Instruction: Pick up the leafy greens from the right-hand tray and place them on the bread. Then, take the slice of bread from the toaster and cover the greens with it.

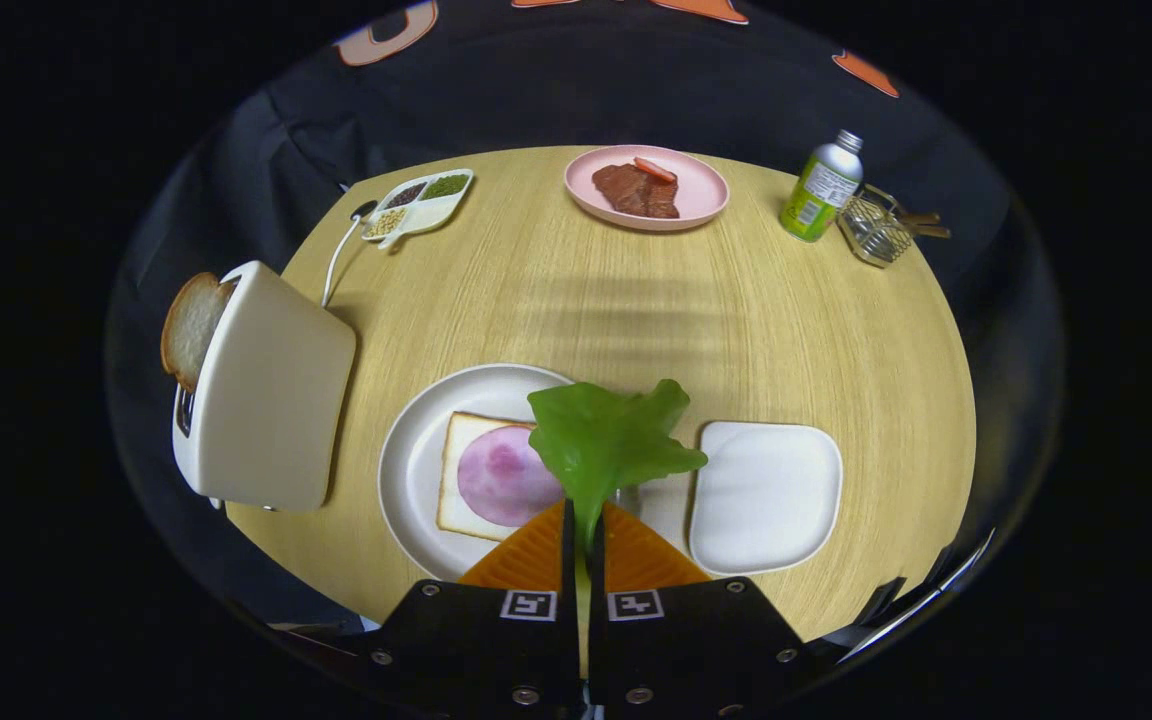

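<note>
One lettuce leaf [608,440] was pinched by its stem in the closed tongs [582,525], low centre of frame, overhanging the bread [456,470], ready for placing.

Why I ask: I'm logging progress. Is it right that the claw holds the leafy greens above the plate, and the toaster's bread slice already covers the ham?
Not quite. The gripper view shows the bread slice still in the toaster. The claw does hold the leafy greens above the plate, and the ham lies uncovered.
</note>
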Available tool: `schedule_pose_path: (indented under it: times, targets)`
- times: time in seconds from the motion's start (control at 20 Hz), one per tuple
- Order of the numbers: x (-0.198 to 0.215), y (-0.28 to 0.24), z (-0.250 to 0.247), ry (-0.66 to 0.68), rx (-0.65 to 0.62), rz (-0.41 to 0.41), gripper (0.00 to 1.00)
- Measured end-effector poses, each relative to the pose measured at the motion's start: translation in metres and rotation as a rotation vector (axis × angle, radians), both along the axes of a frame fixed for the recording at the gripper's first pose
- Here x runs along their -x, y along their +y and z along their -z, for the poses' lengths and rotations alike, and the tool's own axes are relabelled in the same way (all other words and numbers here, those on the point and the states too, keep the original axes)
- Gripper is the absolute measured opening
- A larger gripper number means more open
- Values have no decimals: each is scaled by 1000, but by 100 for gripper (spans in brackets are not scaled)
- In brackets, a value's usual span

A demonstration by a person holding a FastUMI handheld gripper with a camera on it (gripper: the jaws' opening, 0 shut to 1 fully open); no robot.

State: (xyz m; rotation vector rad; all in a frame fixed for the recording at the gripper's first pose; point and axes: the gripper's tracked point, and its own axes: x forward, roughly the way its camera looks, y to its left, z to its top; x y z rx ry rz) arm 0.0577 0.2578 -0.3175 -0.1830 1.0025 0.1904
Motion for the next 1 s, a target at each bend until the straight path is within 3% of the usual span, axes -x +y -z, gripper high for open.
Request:
schedule_pose_path:
  times: [0.7,1.0]
  targets:
    - [-4,52,29,43,-18,-42,4]
    - [-3,49,25,34,-15,-32,28]
